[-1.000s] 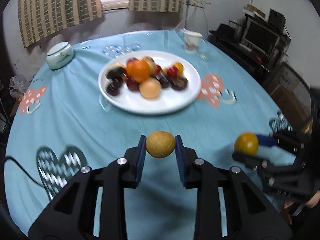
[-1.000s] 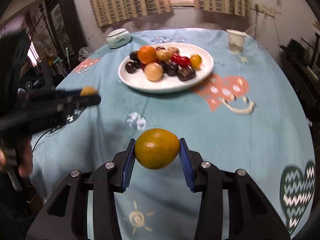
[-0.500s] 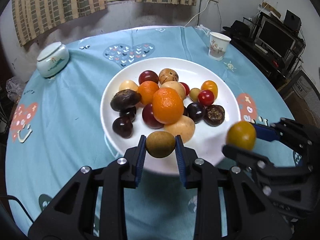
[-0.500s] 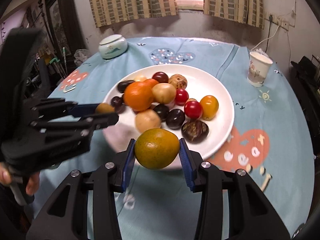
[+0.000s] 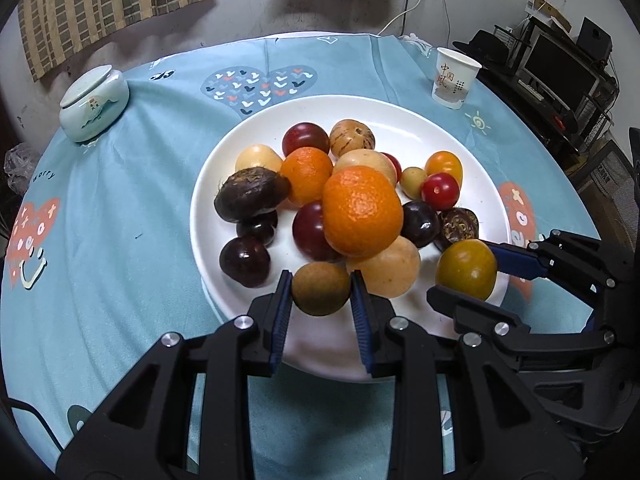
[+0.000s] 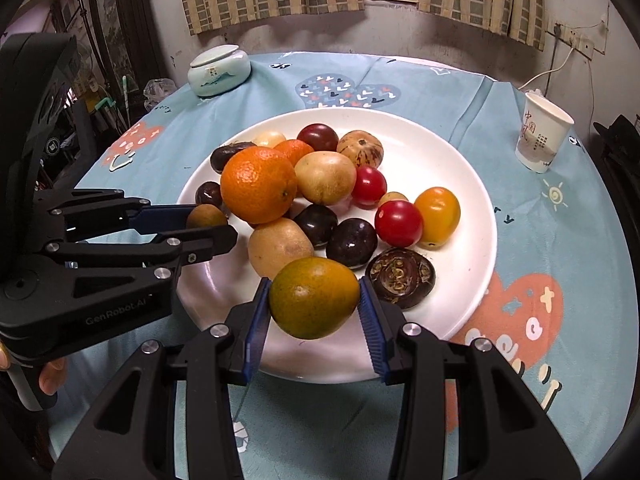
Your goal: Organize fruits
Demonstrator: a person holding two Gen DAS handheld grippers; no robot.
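A white plate [image 5: 472,148] [image 6: 476,208] on the blue tablecloth holds a heap of fruits: a big orange [image 5: 362,210] [image 6: 258,184], pale round fruits, dark plums, red and yellow tomatoes. My left gripper [image 5: 320,294] is shut on a small brown round fruit [image 5: 320,288] over the plate's near rim. My right gripper [image 6: 314,300] is shut on a green-orange citrus [image 6: 314,296] above the plate's front edge. In the left wrist view that citrus [image 5: 466,268] shows at the right. In the right wrist view the brown fruit [image 6: 206,216] shows at the left.
A paper cup [image 5: 456,78] [image 6: 542,138] stands beyond the plate at the right. A pale lidded ceramic jar [image 5: 94,102] [image 6: 218,68] sits at the far left. Shelves with electronics [image 5: 560,64] stand off the table's right side. A person's fingers [image 6: 50,376] hold the left gripper's handle.
Both grippers have moved forward over the table and a little down to the plate's near edge, each still holding its fruit. The plate fills much more of both views.
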